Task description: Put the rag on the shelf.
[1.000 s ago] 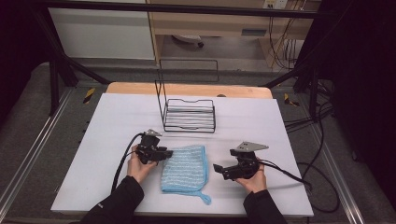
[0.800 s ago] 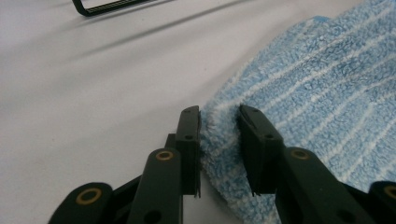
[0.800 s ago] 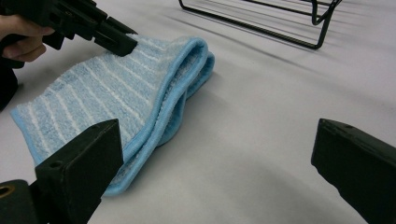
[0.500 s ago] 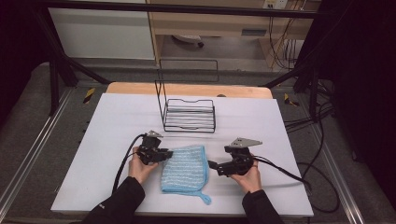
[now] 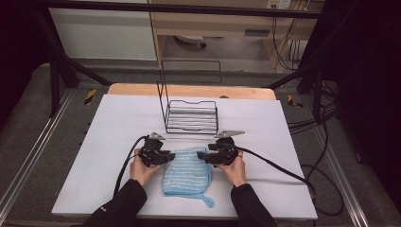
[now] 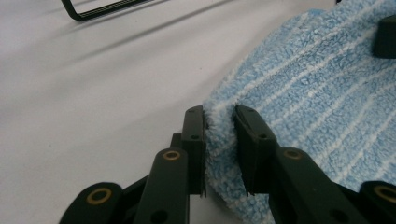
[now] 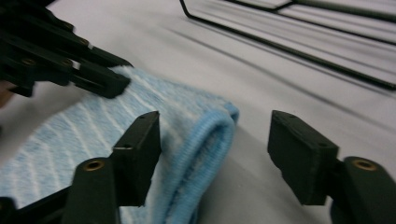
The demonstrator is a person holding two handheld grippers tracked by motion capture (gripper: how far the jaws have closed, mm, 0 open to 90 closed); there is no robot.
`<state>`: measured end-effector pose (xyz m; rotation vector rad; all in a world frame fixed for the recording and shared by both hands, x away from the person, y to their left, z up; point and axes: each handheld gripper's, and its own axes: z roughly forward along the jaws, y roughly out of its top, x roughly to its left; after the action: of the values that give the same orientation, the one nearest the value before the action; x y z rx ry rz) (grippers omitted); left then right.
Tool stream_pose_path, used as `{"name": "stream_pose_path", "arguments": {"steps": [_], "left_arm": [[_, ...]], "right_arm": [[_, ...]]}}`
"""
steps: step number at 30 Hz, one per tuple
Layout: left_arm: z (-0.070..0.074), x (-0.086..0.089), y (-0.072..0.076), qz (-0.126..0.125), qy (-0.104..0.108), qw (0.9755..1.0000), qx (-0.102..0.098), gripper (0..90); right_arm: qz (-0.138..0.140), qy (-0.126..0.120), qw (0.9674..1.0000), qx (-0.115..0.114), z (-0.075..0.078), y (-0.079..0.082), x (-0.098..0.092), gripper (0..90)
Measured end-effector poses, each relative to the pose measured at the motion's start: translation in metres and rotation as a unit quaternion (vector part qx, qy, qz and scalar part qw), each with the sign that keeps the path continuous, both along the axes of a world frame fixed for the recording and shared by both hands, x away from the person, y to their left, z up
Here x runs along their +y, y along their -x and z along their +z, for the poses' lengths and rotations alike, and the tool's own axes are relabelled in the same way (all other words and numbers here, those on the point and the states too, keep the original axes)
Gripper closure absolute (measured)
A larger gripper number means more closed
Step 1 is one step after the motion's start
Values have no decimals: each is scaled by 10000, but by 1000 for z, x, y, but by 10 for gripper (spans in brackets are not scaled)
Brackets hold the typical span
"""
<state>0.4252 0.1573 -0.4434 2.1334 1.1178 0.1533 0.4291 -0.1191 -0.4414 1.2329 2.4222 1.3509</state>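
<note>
Blue striped towel (image 5: 187, 172) lies on the white table (image 5: 108, 132), near of the wire rack (image 5: 191, 116). Left gripper (image 6: 219, 140) pinches its left far corner. Right gripper (image 7: 215, 140) jaws, just been closing, straddle the right far corner, pads not yet pressing

A rectangular table covered by a white sheet (image 5: 118, 142), with a strip of bare light wood along its far edge, carries a black wire rack (image 5: 191, 115) towards the back and a blue, white-striped terry cloth (image 5: 187, 174) near the front edge.
</note>
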Motion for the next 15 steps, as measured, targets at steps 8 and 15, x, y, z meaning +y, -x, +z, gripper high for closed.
{"name": "stream_pose_path", "arguments": {"steps": [8, 15], "left_arm": [[0, 0, 0, -25, -2, 10000, 1, 739], [0, 1, -1, -60, 13, 10000, -13, 737]], "right_arm": [[100, 189, 9997, 88, -13, -6, 3, 502], [148, 70, 9995, 267, -16, -7, 5, 595]]}}
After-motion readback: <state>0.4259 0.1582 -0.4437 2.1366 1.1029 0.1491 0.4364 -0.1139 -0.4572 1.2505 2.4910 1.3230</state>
